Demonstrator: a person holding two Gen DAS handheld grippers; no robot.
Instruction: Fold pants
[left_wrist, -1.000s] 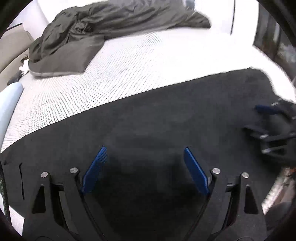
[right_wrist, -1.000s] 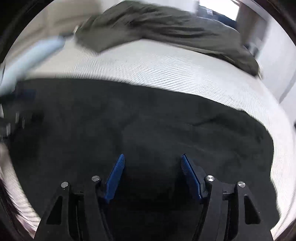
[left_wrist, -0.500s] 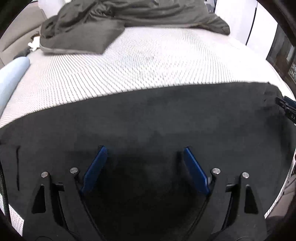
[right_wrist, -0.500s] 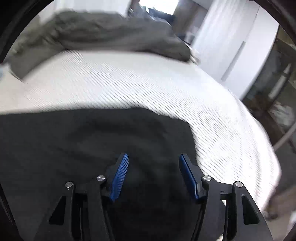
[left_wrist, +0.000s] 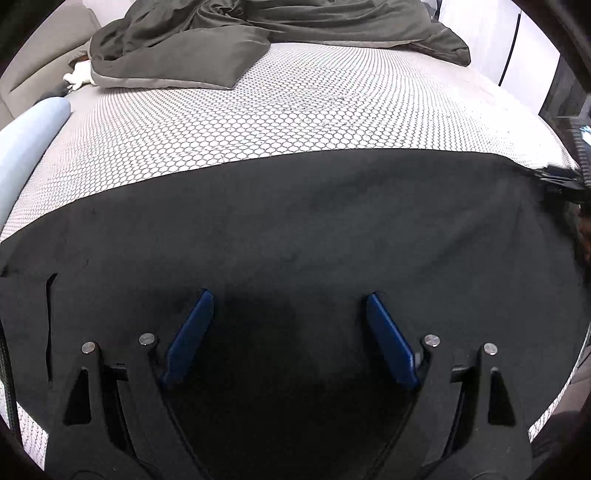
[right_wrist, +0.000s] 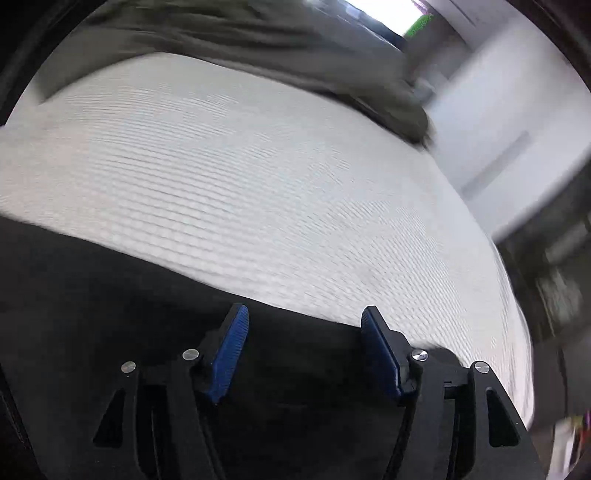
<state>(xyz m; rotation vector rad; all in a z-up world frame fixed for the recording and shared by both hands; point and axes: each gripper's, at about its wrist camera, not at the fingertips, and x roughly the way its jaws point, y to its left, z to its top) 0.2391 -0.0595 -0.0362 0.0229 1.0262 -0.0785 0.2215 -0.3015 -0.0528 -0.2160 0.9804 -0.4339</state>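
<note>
Black pants (left_wrist: 295, 229) lie flat across the near part of the bed (left_wrist: 295, 110), spread left to right, far edge a straight line against the honeycomb sheet. Judging by that clean rectangle, they're laid out or maybe folded once lengthwise; can't tell layer count from here. The cross folds look not yet done. Left gripper (left_wrist: 288, 328) hangs low over the middle of the pants, pointing toward the far side, jaws wide apart, nothing between them. Right gripper (right_wrist: 303, 347) sits over the right end of the pants (right_wrist: 110, 295) near their far edge, jaws also apart and empty; that view is motion-blurred, so contact with the cloth is unclear. From the left wrist view the right gripper shows at the far right corner of the pants. Grey duvet (left_wrist: 258, 37) is bunched at the far end of the bed, well apart; light blue roll (left_wrist: 26, 140) at left.
</note>
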